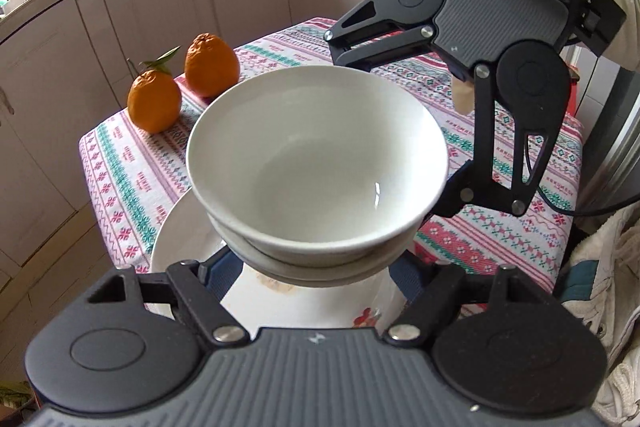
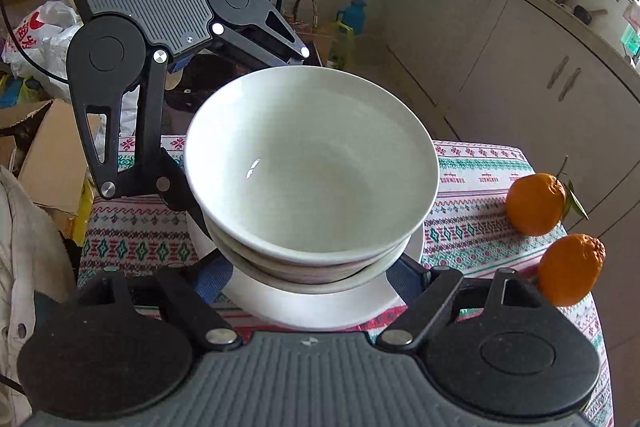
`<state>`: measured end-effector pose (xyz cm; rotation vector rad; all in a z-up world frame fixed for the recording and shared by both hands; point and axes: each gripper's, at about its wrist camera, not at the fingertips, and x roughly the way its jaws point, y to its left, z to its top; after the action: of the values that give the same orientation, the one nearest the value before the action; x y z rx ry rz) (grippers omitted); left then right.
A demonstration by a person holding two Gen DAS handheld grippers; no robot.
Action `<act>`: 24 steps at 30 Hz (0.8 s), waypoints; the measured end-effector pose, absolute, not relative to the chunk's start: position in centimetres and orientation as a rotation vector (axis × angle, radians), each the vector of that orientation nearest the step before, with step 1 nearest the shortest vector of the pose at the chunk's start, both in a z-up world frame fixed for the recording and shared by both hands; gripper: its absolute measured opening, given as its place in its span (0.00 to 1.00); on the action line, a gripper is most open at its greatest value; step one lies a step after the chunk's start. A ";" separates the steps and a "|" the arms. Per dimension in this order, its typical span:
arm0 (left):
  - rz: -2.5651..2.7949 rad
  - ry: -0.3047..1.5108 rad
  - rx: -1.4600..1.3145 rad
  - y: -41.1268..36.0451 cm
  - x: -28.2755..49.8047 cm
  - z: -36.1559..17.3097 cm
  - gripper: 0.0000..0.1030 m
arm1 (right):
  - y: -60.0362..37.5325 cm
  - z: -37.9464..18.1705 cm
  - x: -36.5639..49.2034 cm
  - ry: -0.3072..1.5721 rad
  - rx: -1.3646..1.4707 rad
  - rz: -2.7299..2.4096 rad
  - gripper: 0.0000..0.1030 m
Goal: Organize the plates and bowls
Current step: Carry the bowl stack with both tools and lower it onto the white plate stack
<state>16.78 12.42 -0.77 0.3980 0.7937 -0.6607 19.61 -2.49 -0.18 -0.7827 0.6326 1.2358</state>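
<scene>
A stack of white bowls [image 1: 316,163] stands over a white plate [image 1: 188,239] on the patterned tablecloth. In the right wrist view the bowl stack [image 2: 312,167] sits above the same plate [image 2: 320,307]. My left gripper [image 1: 316,279] has its jaws spread wide on either side of the lowest bowl, fingertips hidden under the stack. My right gripper [image 2: 316,279] straddles the stack from the opposite side, also spread wide. Each gripper shows in the other's view, the right gripper [image 1: 400,131] behind the bowls and the left gripper [image 2: 236,135] likewise. Whether either one grips the stack is hidden.
Two oranges [image 1: 180,87] lie at the table's far left corner; they also show in the right wrist view [image 2: 556,235]. The tablecloth [image 1: 480,239] covers a small table. Kitchen cabinets [image 1: 160,7] stand behind. Cardboard boxes and bags [image 2: 44,131] lie on the floor.
</scene>
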 end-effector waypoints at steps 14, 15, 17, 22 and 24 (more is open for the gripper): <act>-0.629 0.832 0.354 14.6 18.0 -2.2 0.77 | -0.1 -2.2 21.9 0.690 -0.731 1.251 0.84; -0.629 0.831 0.354 14.6 18.0 -2.2 0.77 | -0.2 -2.3 21.9 0.692 -0.727 1.251 0.84; -0.628 0.830 0.356 14.5 18.0 -2.2 0.77 | -0.3 -2.2 21.9 0.696 -0.720 1.248 0.84; -0.620 0.823 0.358 14.4 18.0 -2.2 0.78 | -0.6 -2.3 21.8 0.701 -0.711 1.234 0.84; -0.610 0.816 0.363 14.3 17.7 -2.2 0.78 | -0.6 -2.3 21.6 0.696 -0.718 1.227 0.84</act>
<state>17.75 14.27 -2.21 0.3630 0.8163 -0.6098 21.58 -0.56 -2.27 -0.7177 0.6956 1.2273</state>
